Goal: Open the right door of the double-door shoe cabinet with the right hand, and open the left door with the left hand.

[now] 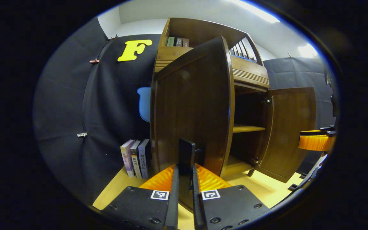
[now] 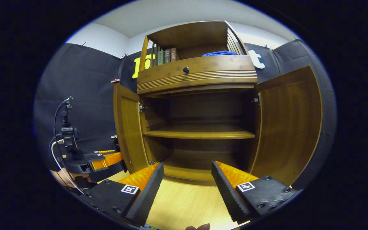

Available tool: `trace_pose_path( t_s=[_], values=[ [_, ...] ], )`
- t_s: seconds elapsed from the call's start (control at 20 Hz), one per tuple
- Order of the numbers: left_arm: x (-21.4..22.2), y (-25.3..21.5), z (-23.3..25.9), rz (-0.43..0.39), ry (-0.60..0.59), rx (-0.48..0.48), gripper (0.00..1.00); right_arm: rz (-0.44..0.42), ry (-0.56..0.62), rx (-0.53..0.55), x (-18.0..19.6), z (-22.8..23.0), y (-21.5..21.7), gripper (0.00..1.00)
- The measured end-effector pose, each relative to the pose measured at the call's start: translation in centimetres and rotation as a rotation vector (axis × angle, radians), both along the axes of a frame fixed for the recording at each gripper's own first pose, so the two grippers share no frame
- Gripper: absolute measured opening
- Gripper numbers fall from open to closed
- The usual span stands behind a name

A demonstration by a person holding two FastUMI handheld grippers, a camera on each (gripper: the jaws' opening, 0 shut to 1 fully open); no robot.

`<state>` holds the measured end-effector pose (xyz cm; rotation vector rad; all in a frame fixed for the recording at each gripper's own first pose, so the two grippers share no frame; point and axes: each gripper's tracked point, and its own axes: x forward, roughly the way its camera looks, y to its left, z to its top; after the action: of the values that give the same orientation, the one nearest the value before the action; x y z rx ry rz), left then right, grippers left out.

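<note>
My left gripper sits at the left door; books stand left of the cabinet, the right door opposite

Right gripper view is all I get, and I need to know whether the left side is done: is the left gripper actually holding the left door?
Observer: Yes. In the left gripper view the left gripper is closed on the left door, with both fingers pressing on its free edge.
Operator: Is anything on the floor behind that open door?
Observer: Three books stand upright on the floor beside the cabinet, near the black cloth wall.
</note>
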<state>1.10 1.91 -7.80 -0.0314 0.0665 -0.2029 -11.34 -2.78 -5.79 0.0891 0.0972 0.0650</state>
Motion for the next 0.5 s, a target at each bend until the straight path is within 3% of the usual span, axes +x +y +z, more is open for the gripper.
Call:
trace_pose_path(
  t_s=[0.35, 0.5],
  values=[
    [-0.7, 3.7, -1.2, 0.032, 0.028, 0.004, 0.23, -0.036, 0.028, -0.002, 0.4, -0.8, 0.2, 0.96],
    [-0.8, 6.1, -1.2, 0.081, 0.024, 0.01, 0.24, -0.021, 0.028, -0.001, 0.8, -0.6, 1.2, 0.95]
  ],
)
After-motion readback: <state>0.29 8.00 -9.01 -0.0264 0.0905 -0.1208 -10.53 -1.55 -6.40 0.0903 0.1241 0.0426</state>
